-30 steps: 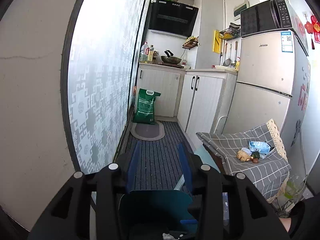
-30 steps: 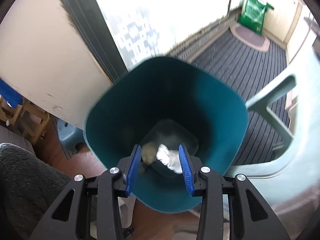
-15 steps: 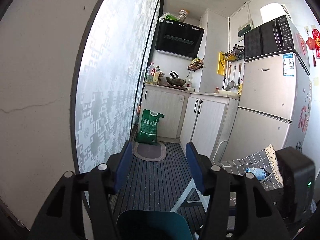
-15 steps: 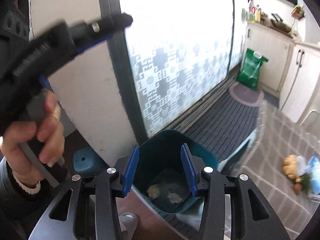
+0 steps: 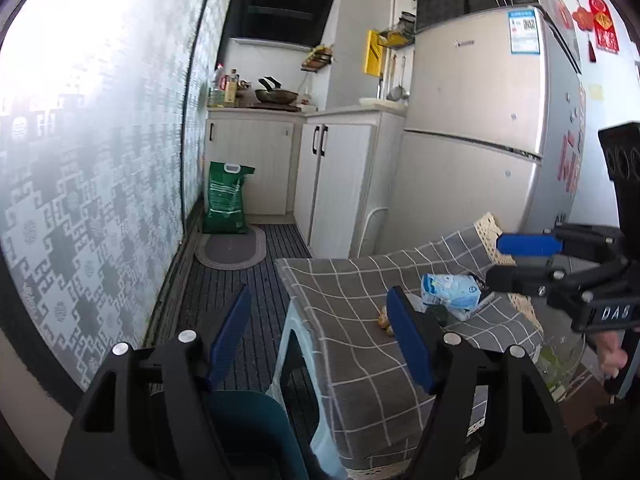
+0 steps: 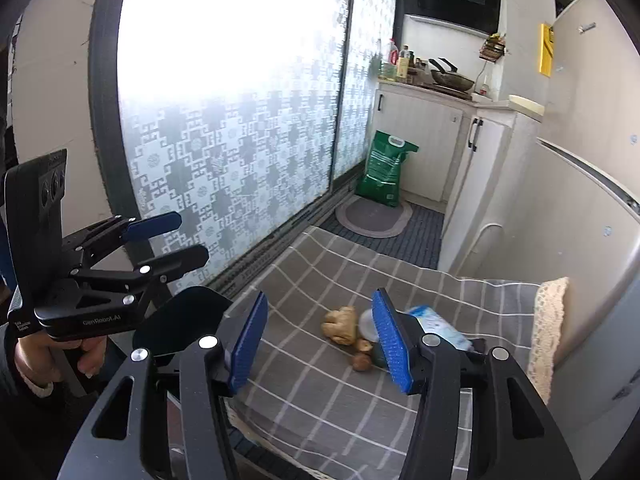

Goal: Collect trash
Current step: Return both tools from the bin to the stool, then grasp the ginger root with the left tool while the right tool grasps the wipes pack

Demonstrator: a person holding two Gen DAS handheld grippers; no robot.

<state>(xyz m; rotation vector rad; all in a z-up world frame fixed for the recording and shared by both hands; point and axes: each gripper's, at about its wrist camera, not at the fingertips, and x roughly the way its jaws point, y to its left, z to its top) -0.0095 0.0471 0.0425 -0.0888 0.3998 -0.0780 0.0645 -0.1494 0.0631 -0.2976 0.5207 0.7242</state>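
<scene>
- Nearest me, the right gripper (image 6: pixel 320 338) is spread with nothing between its blue pads; its jaws have just been opening.
- The left gripper (image 5: pixel 318 338) is spread wider and bare too (it has also just been opening). It hangs off the left edge of the checked cloth (image 6: pixel 304 380), above the rim of the teal bin (image 5: pixel 250 428).
- The trash lies straight ahead of the right gripper, a little right of its centre line, near the right-hand edge of the cloth: a knobbly ginger-like lump (image 6: pixel 341 325), two small brown bits (image 6: pixel 362 354) and a pale blue packet (image 6: pixel 438 326), all bunched together and touching or nearly so.
- The lump's long axis runs roughly away from the gripper, so the open jaws already straddle it crosswise. I judge the right hand the nearer one; from the left gripper the pile sits off to its right.
- The cloth covers a low stool-like stand (image 5: pixel 298 368) and sags a bit; a lace trim (image 6: pixel 550 320) hangs at its far right edge.
- Beyond, a striped floor mat (image 5: pixel 240 312) leads to a small oval rug (image 6: pixel 374 216) and a green sack (image 6: pixel 386 170) against white cabinets (image 5: pixel 332 184).
- Farthest back: a fridge (image 5: pixel 476 128) on the right and a patterned frosted sliding door (image 6: pixel 240 140) on the left.
</scene>
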